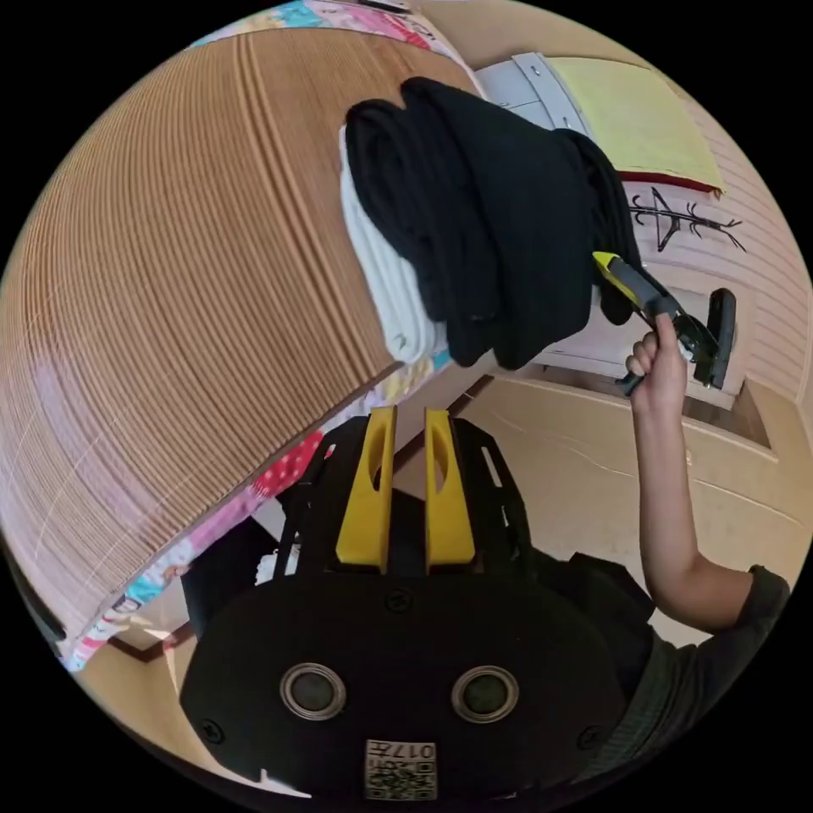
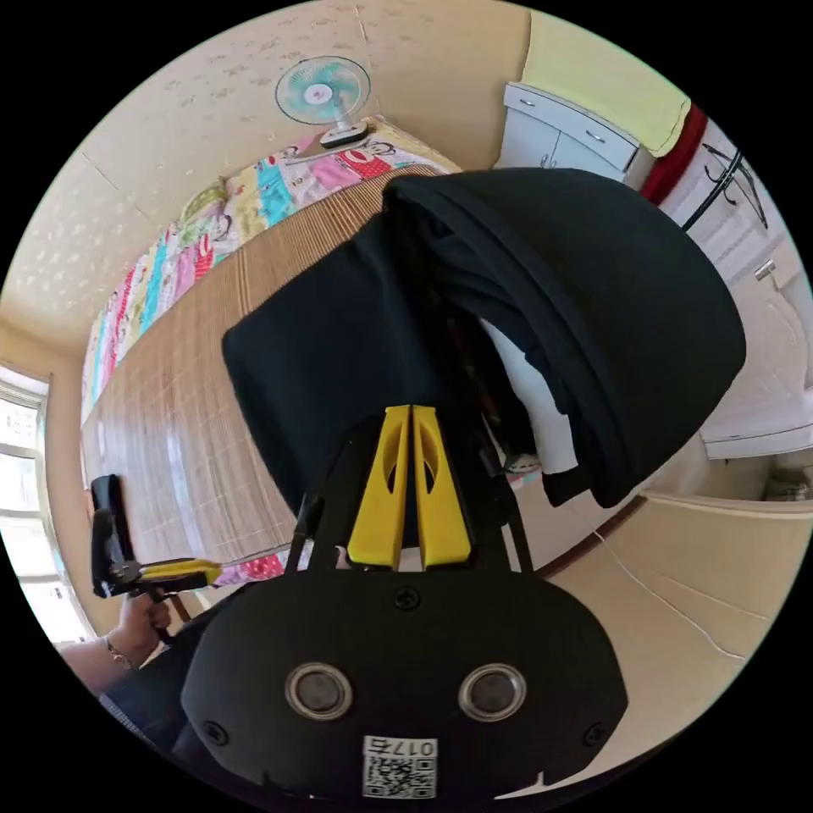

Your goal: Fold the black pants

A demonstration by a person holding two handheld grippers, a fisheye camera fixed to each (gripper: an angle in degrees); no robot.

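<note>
The black pants (image 1: 491, 229) are seen folded into a thick, rounded bundle of several dark layers, laid at the edge of a bed covered by a ribbed bamboo mat (image 1: 186, 279). In the left gripper view the bundle rests against a stack of white folded cloth (image 1: 385, 271), and its lower end hangs a little past the mat's edge. In the right gripper view the pants (image 2: 593, 313) are shown as two dark masses, with a strip of white cloth (image 2: 542, 406) between them.

One pair of pants and two grippers are counted. The left gripper (image 1: 405, 423) is held apart from the pants, over the bed's edge; its two yellow jaws are parted by a narrow gap and nothing is held between them. The right gripper (image 2: 411, 419) has its jaws pressed together at the black fabric; whether cloth is pinched between them cannot be told. In the left gripper view the right gripper (image 1: 603, 262) is seen with its yellow tip touching the side of the bundle, held by one hand (image 1: 656, 364).

One patterned quilt (image 2: 254, 203), one fan (image 2: 326, 93) and one white cabinet (image 2: 567, 135) are counted around the bed.
</note>
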